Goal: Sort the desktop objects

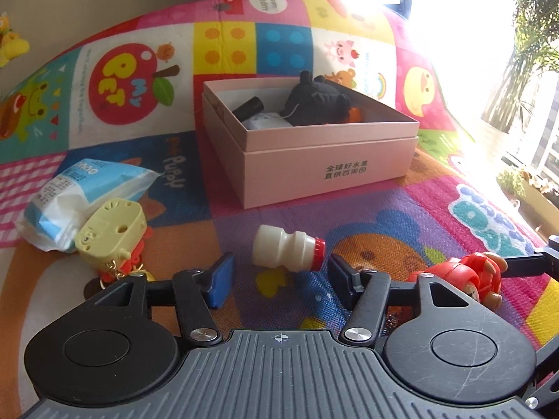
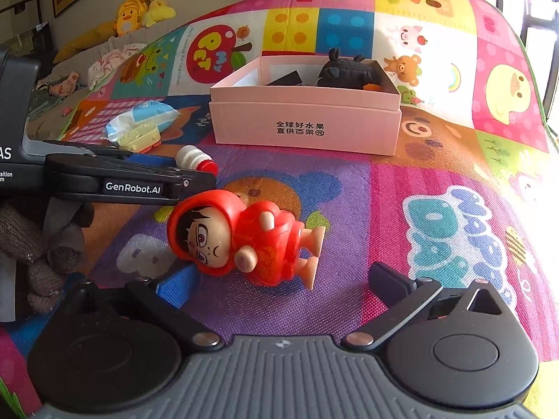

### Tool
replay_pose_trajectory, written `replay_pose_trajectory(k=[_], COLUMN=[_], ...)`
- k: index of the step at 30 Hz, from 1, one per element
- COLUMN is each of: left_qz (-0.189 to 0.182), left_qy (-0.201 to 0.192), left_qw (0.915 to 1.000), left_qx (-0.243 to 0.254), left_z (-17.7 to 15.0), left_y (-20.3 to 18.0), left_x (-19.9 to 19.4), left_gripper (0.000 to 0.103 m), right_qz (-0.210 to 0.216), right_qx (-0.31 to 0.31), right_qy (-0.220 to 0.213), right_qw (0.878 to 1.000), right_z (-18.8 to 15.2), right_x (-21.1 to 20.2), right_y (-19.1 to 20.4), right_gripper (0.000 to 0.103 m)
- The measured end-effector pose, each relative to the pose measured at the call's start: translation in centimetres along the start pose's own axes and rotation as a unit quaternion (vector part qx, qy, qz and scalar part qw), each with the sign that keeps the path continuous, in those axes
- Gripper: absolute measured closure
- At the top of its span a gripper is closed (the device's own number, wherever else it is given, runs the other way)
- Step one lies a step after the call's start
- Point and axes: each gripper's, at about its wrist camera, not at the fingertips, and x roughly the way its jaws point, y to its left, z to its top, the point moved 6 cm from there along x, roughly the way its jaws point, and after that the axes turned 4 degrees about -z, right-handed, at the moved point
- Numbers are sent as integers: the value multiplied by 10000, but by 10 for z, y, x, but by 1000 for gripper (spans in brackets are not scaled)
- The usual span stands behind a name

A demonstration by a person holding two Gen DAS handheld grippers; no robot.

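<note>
Left tongs (image 1: 279, 272) just short of bottle (image 1: 288, 249)

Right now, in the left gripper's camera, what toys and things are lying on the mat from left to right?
Tissue pack → yellow keychain toy → little white bottle → red doll.

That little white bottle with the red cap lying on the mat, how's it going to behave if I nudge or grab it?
The small white bottle lies on its side and looks round, so a nudge would probably roll it. Its ribbed, waisted neck may give the pads purchase. It looks like thin plastic, likely light; the left gripper stands open just short of it.
</note>
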Motion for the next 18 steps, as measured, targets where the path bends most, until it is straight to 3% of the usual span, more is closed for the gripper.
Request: replay_pose_trajectory(k=[1,4,6,7,13,18], left_qz=[-3,-57,-91,-107,-164,-203], left_qy=[-36,-94,-147,-169,-300,-337], left_qw=[10000,9997,9993,9991,9974,9967], left_qx=[-65,-221,-320,-366,-641,-715], left_z=[0,1,1,1,2,2], left_y=[2,6,9,10,18,20], left_x=[-1,-2,-3,-4,-8,-9], left_gripper=[23,19,17,15,10,8], right_qz=[-141,-542,-622,-587,-502,-629], right_qx=[-251,-964,-1149,-1139,-658,237], right_qy=[-94,-432,-508,-474,3,132], right_qw=[9995,9929,9901,9906,9966,9977], right_z=[1,5,12,15,39,54], right_x=[-1,-5,-4,-2,28,51], right_y=[4,14,17,17,6,-26], right_gripper=[0,0,1,6,48,50])
